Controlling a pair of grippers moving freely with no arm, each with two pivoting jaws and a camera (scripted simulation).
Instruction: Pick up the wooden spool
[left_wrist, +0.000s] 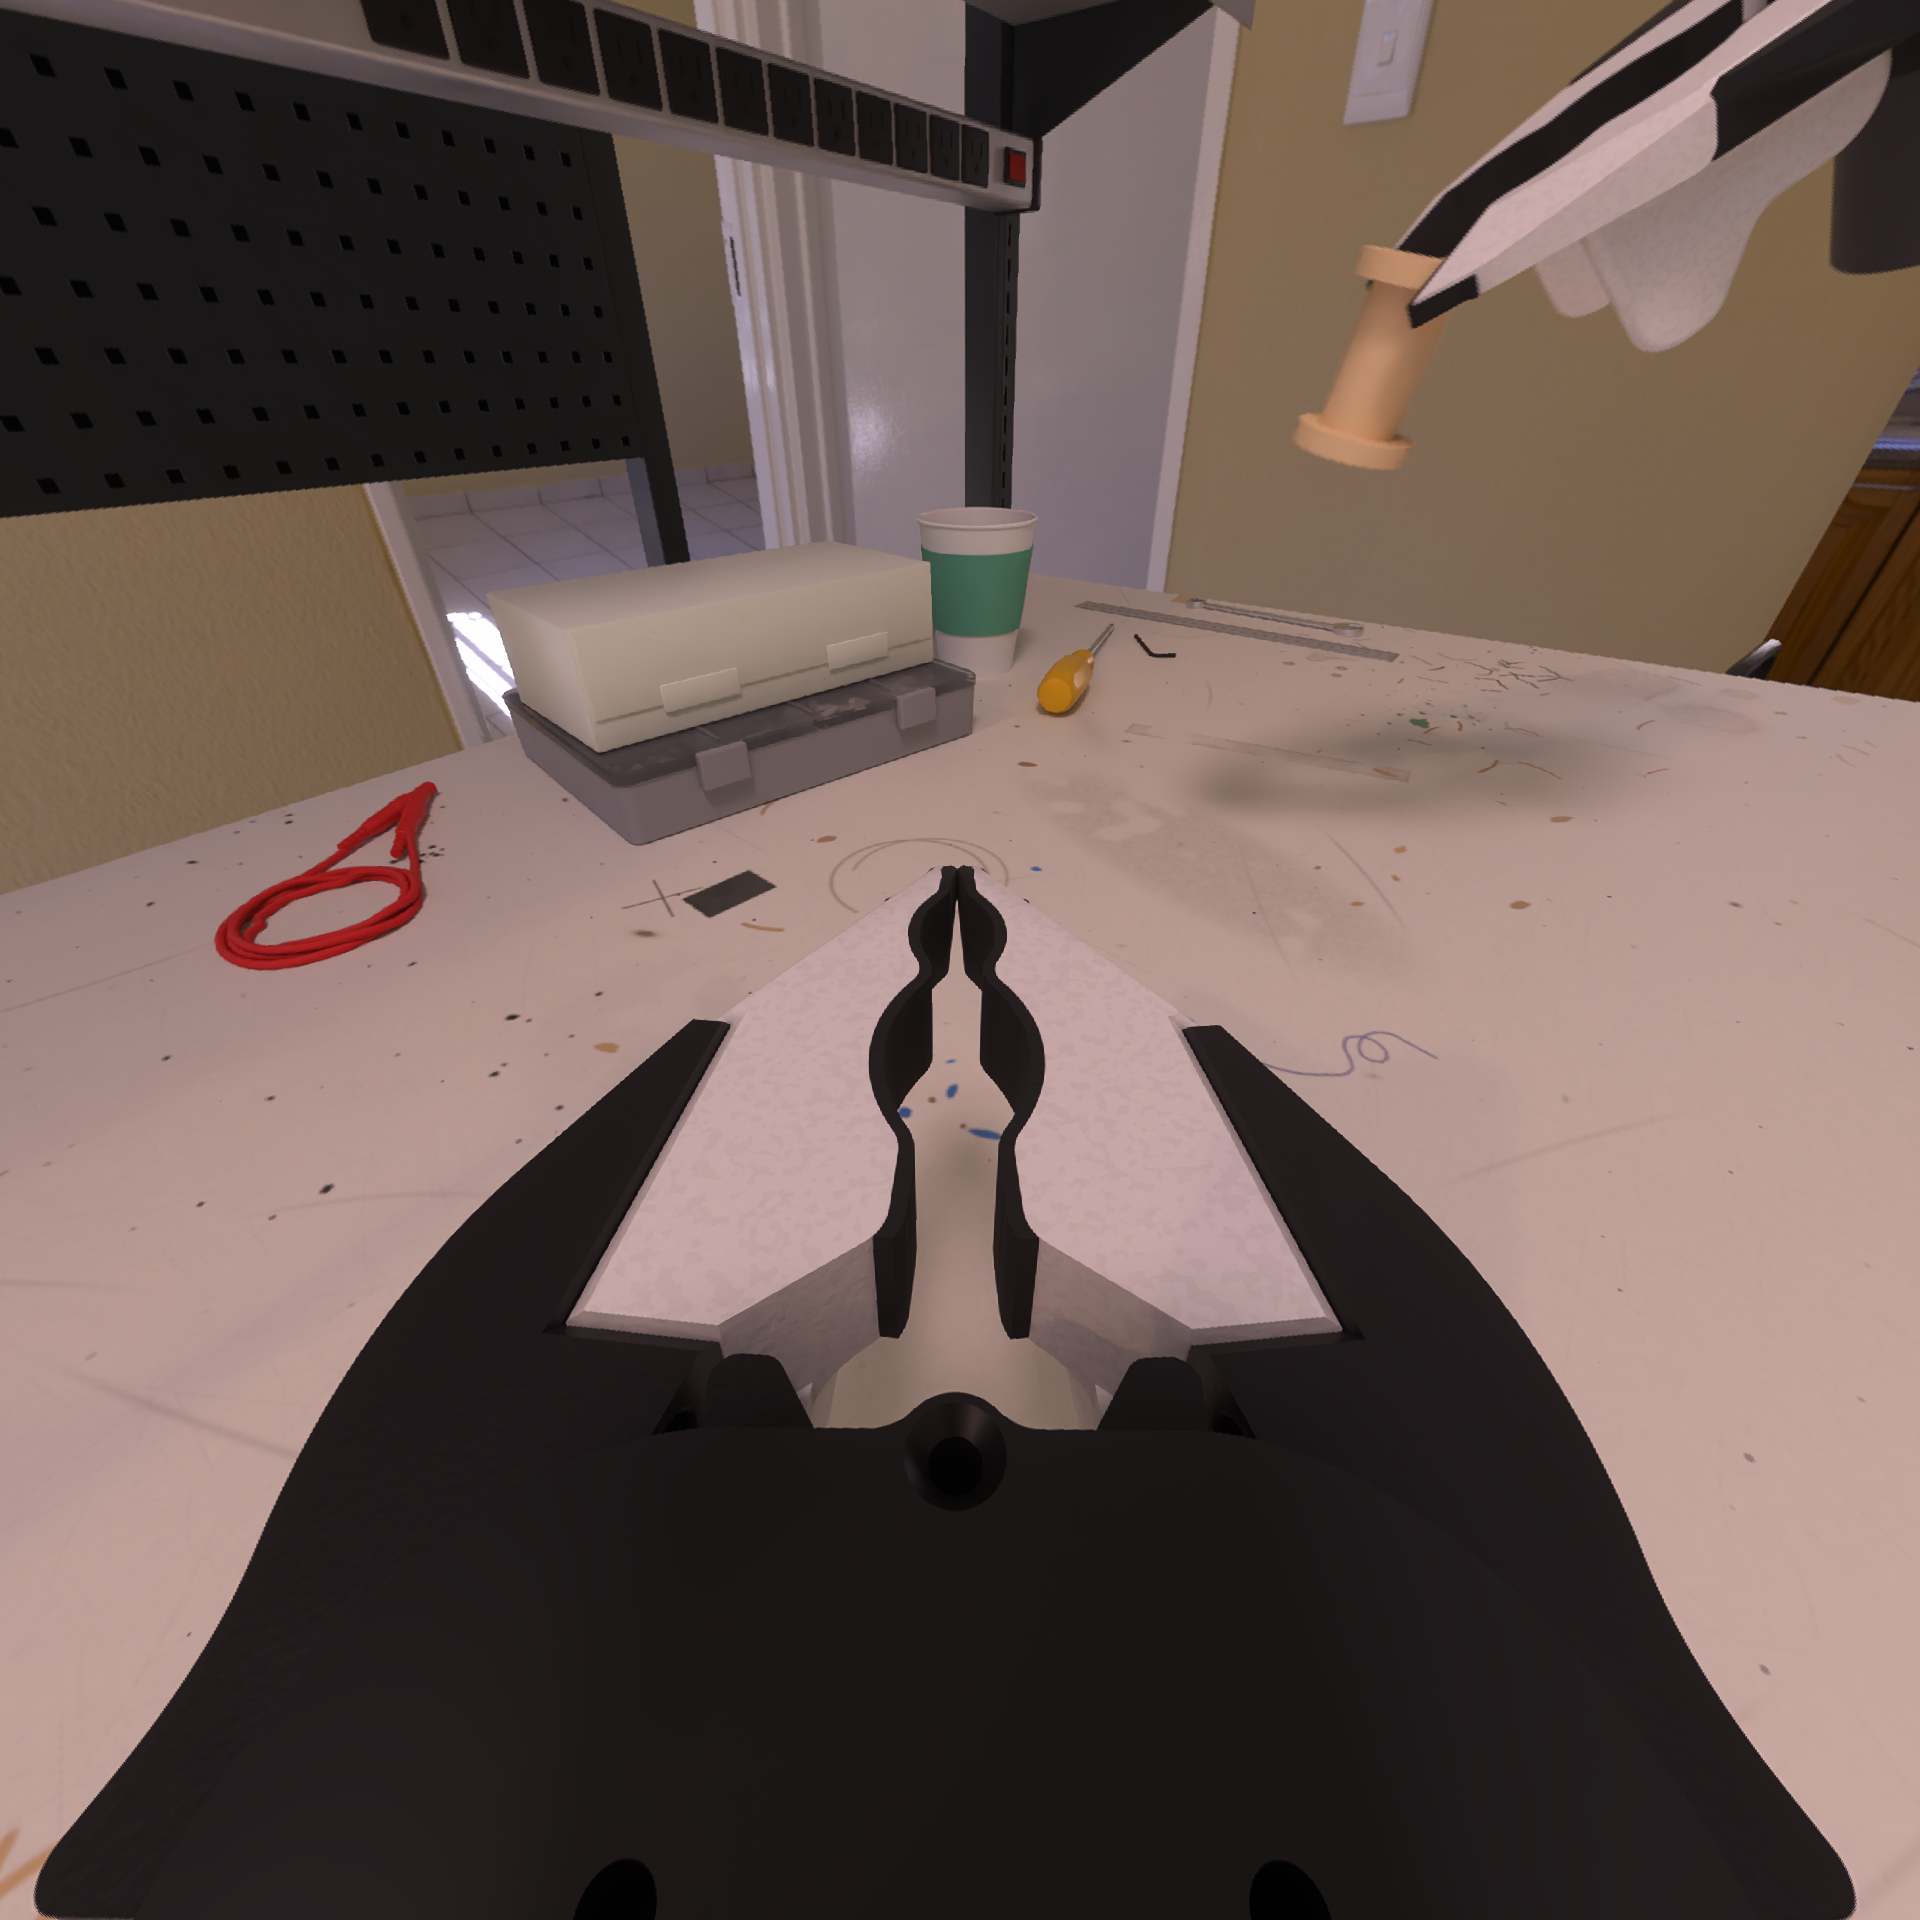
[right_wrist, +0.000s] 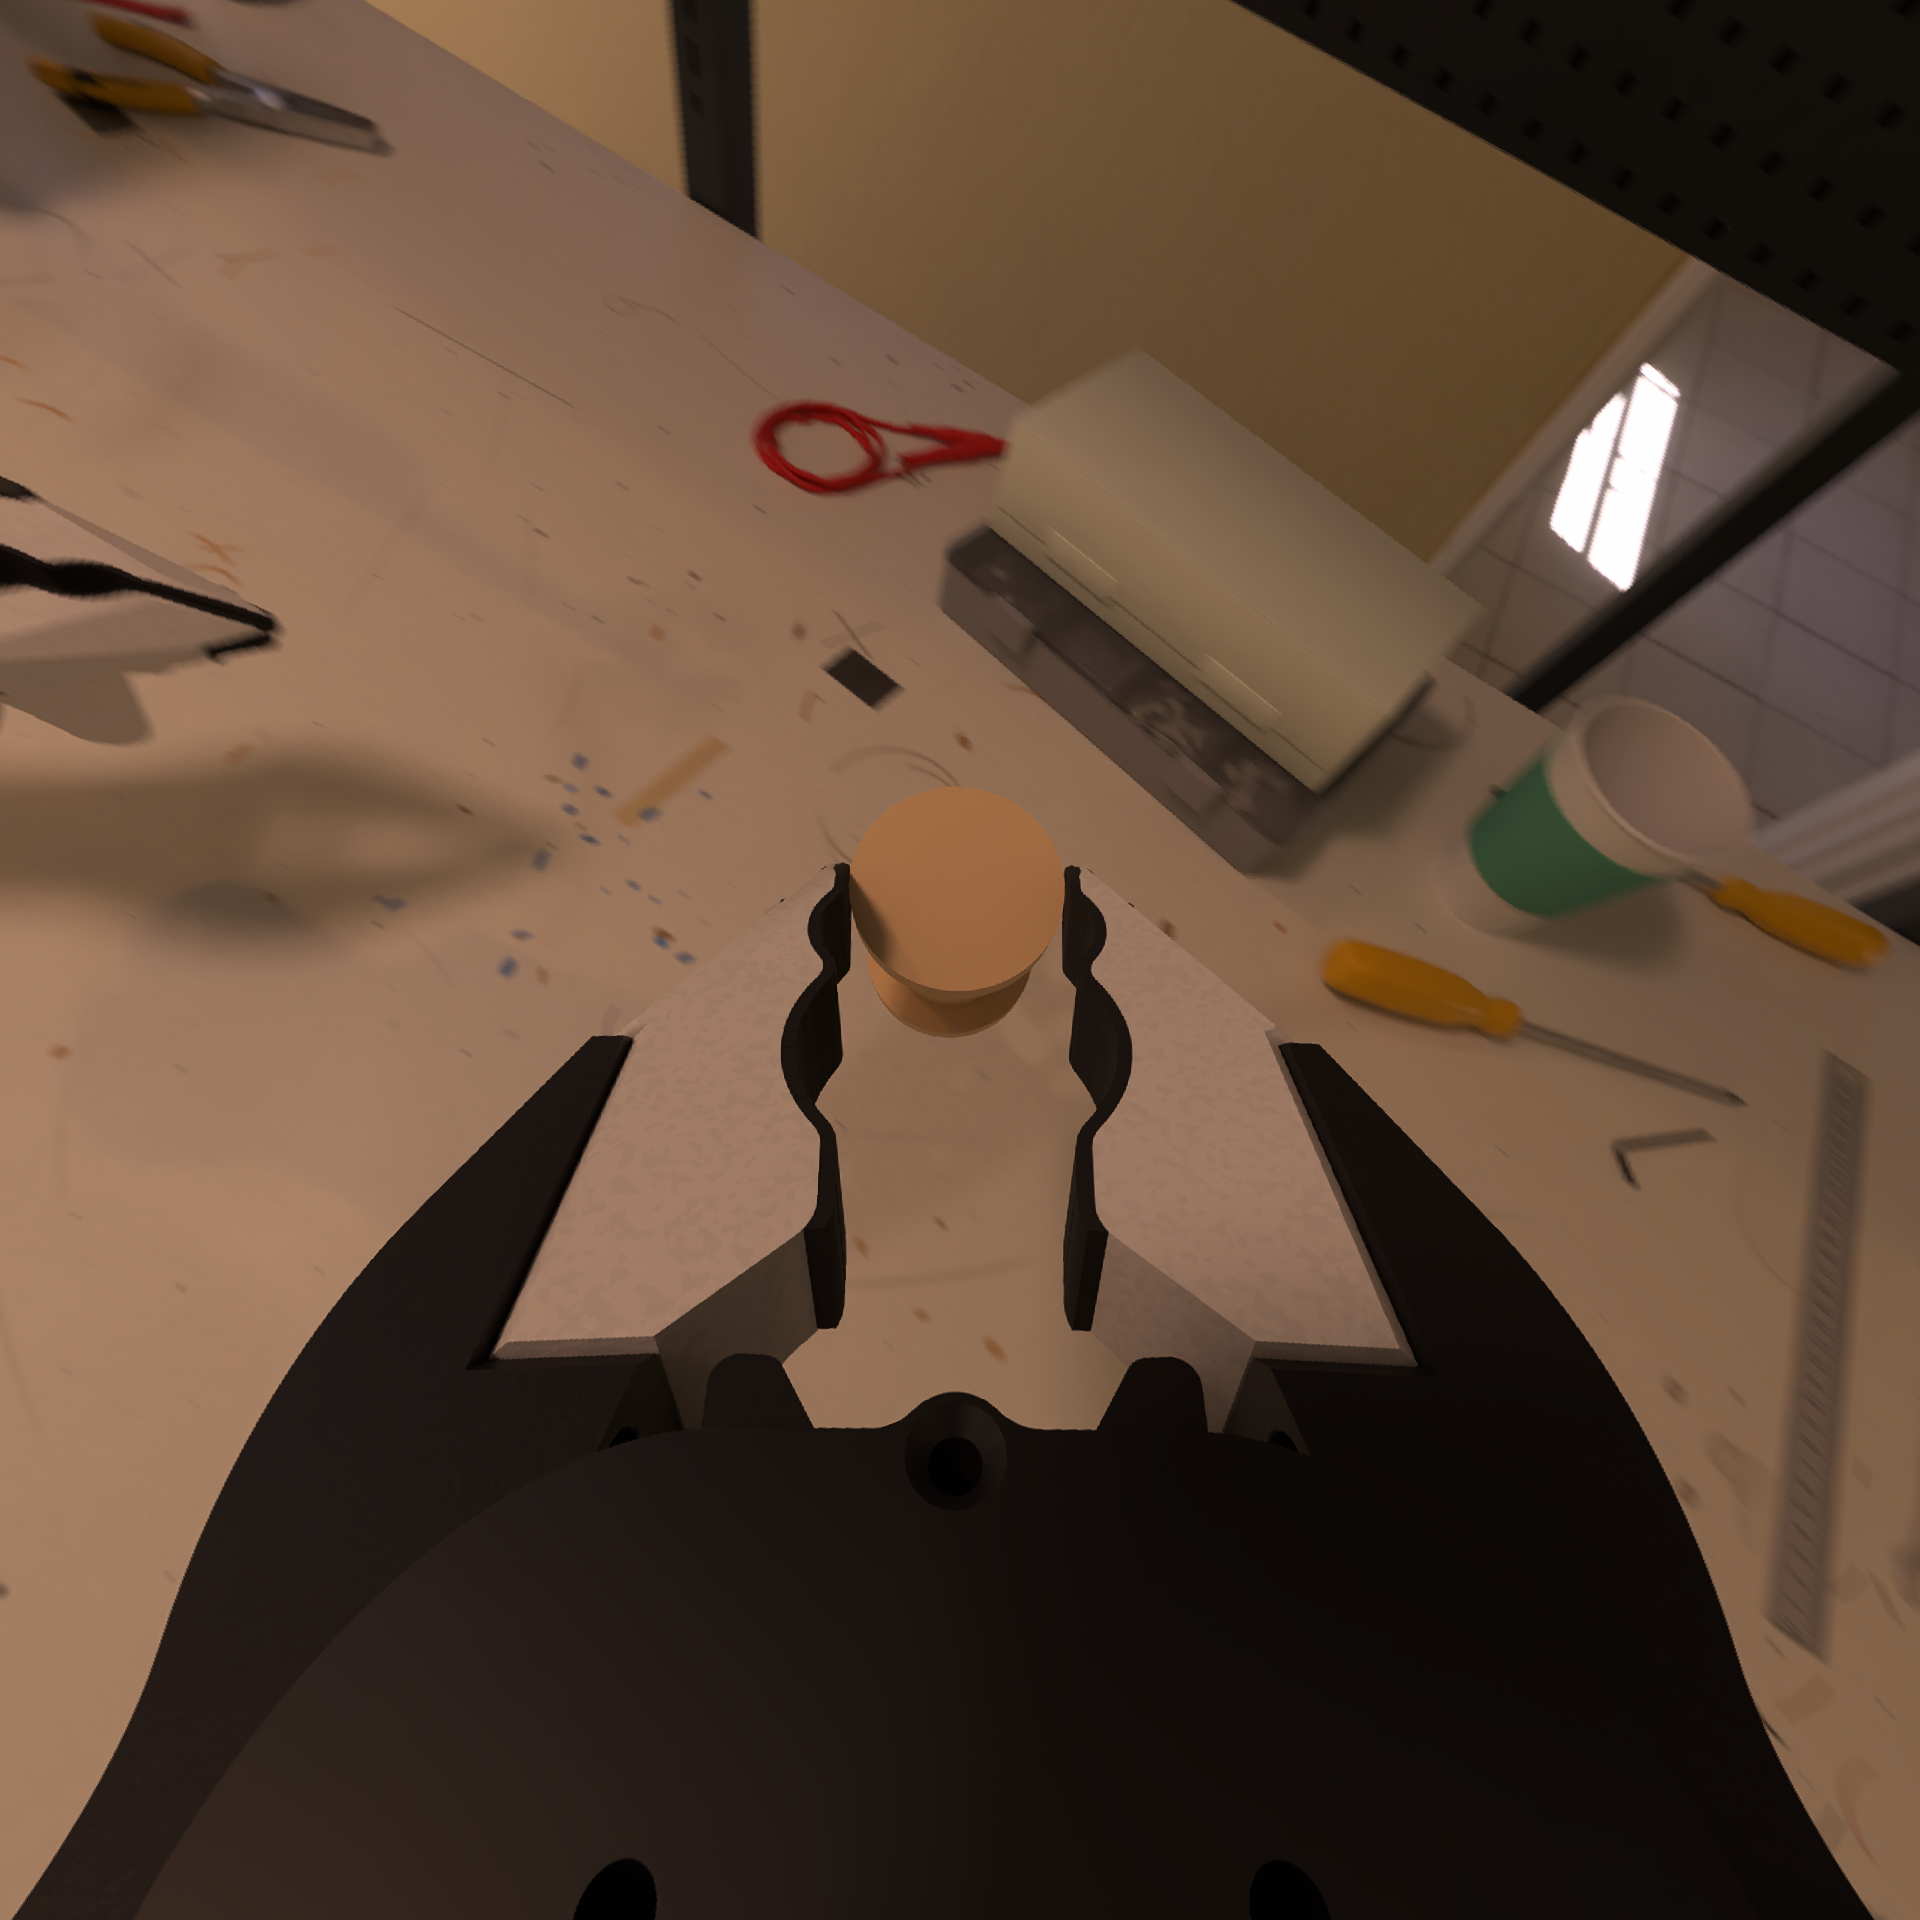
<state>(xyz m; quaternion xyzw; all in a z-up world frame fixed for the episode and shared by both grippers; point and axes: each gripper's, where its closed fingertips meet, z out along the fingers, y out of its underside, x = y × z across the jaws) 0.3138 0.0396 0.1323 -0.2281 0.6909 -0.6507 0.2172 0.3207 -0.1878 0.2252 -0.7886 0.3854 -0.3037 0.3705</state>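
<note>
1. Wooden spool (right_wrist: 954, 906) sits pinched between the fingertips of the right claw (right_wrist: 956, 883), held by its upper flange, high above the surface (left_wrist: 1351, 1039).
2. In the left wrist view the spool (left_wrist: 1369, 364) hangs tilted in the air, its lower flange well clear of the surface, its shadow falling below.
3. The right claw (left_wrist: 1429, 296) angles down from the upper right.
4. The left claw (left_wrist: 957, 878) is closed on nothing, fingertips touching, hovering low and pointing toward a stacked cream case (left_wrist: 717, 634) and a green-sleeved cup (left_wrist: 977, 582).
</note>
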